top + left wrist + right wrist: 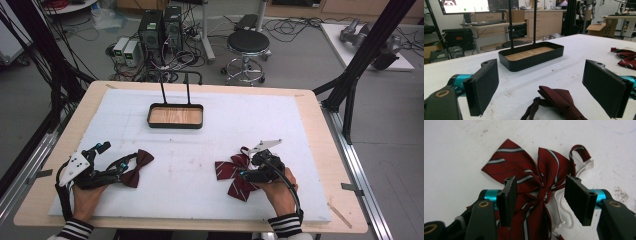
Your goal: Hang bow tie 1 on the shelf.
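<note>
**Claw positions over two bow ties, referenced to the black tray**

The black tray (175, 116), with a wood-grain floor and two upright rods, stands on the white pad (210, 150) of the counter (320, 150), at the far side from the person. All positions below are given from this tray.

Right claw (540, 192): on the near right of the tray, held from above in the right hand (280, 192). The striped bow tie (529, 177) lies flat on the pad under it. The jaws stand partly spread, one on each side of the tie's centre knot; the pads are not pressing the cloth. The knot sits between the jaws, closer to the left one in the right gripper view.

Left claw (540, 90): on the near left of the tray, held in the left hand (85, 197). The jaws are spread wide. The plain bow tie (559, 102) lies on the pad between and below them, untouched.

No readable writing or brand marks appear on either tie, the tray or the claws.

Striped bow tie: dark red, with thin white and dark diagonal stripes, two wings above the knot, two tails below, a red loop and a white elastic cord at its side. Plain bow tie: solid maroon, with a narrow strap of the same colour.
</note>
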Demonstrator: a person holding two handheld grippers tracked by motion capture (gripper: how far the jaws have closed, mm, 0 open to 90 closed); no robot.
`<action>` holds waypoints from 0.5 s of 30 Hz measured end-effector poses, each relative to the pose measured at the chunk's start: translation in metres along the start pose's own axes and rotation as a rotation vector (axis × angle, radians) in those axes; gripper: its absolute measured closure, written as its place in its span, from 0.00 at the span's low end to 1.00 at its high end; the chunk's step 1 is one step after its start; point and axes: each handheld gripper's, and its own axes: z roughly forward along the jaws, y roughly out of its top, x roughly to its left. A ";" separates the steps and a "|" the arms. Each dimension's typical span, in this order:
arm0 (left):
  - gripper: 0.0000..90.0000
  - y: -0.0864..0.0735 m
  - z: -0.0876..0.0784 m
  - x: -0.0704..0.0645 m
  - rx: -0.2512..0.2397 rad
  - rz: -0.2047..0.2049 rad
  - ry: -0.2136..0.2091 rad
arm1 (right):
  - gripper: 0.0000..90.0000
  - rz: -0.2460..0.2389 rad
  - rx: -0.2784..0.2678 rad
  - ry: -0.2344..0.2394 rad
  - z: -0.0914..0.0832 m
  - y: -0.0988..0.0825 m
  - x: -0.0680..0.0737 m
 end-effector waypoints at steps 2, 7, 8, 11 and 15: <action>0.16 0.000 0.000 0.000 0.000 0.000 0.000 | 0.50 0.001 0.017 -0.001 0.002 0.000 0.000; 0.16 0.000 0.000 0.000 0.000 0.000 0.000 | 0.54 0.005 0.038 -0.003 0.005 0.001 -0.001; 0.16 0.000 0.000 0.000 0.000 0.000 0.000 | 0.56 0.011 0.043 0.002 0.007 0.001 -0.002; 0.16 0.000 0.000 0.000 0.000 0.000 0.000 | 0.57 0.022 0.055 0.006 0.008 0.001 -0.003; 0.16 0.000 0.000 0.000 0.000 0.000 0.000 | 0.58 0.034 0.077 0.003 0.011 0.002 -0.003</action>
